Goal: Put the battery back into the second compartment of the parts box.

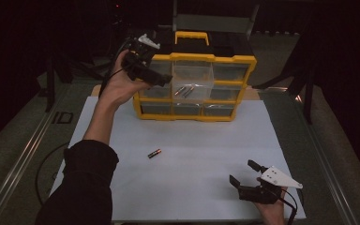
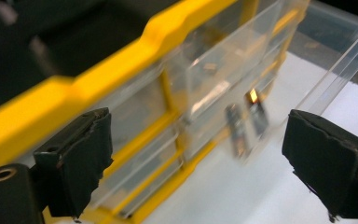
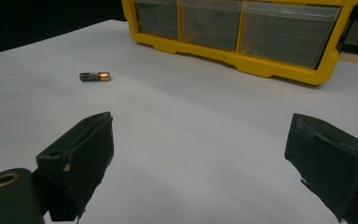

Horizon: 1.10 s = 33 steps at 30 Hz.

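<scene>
Left claw spread at the pulled-out drawer; right claw spread above bare white sheet.

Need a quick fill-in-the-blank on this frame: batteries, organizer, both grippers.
1. The pulled-out clear drawer of the yellow organizer holds ____ batteries.
2. One loose battery lies on the ____ sheet.
3. The left gripper is by the organizer with its jaws ____.
4. The right gripper, near the table's front edge, holds ____.

Missing words: two; white; open; nothing
</scene>
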Each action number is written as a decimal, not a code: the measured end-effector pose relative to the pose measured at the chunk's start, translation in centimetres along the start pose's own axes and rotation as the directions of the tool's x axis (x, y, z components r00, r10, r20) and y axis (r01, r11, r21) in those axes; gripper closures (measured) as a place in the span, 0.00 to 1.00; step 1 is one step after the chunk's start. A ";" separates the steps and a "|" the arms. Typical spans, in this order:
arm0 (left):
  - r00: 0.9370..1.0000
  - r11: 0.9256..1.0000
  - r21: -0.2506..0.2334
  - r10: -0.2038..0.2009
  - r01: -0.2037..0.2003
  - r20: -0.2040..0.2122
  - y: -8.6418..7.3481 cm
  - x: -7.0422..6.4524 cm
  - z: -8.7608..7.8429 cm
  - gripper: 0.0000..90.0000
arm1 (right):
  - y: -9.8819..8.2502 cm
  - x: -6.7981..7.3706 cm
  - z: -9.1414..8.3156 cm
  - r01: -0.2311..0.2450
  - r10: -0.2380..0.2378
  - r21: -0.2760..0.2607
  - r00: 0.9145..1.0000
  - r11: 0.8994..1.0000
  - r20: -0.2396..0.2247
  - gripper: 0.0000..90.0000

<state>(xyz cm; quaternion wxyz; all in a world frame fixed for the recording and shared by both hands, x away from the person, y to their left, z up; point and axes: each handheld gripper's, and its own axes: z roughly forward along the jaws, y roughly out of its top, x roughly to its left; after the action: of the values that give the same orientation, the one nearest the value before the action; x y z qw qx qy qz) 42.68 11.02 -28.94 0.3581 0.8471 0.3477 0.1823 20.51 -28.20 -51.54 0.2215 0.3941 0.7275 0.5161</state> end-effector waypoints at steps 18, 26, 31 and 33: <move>1.000 0.999 0.033 0.011 -0.010 -0.010 -7.9 -1.3 2.6 0.03 | -0.1 0.1 0.1 0.009 -0.009 0.004 1.000 1.000 0.002 0.08; 1.000 0.999 0.048 -0.014 0.014 0.003 -11.2 -1.6 4.0 0.03 | -0.1 0.1 0.1 0.008 -0.008 0.004 1.000 1.000 0.000 0.08; 0.999 0.997 0.062 -0.039 0.038 0.012 -13.2 -1.5 4.8 0.03 | -0.1 0.1 0.1 0.009 -0.009 0.004 1.000 1.000 -0.001 0.08; 0.999 0.996 0.073 -0.046 0.045 0.014 -13.8 -1.4 5.1 0.02 | -0.1 0.1 0.1 0.008 -0.008 0.005 1.000 1.000 0.000 0.08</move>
<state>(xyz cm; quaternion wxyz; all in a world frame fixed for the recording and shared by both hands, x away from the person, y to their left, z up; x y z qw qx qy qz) 38.20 14.49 -42.62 0.3339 0.8529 0.3704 0.1546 20.49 -28.06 -51.62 0.2225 0.3919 0.7304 0.5133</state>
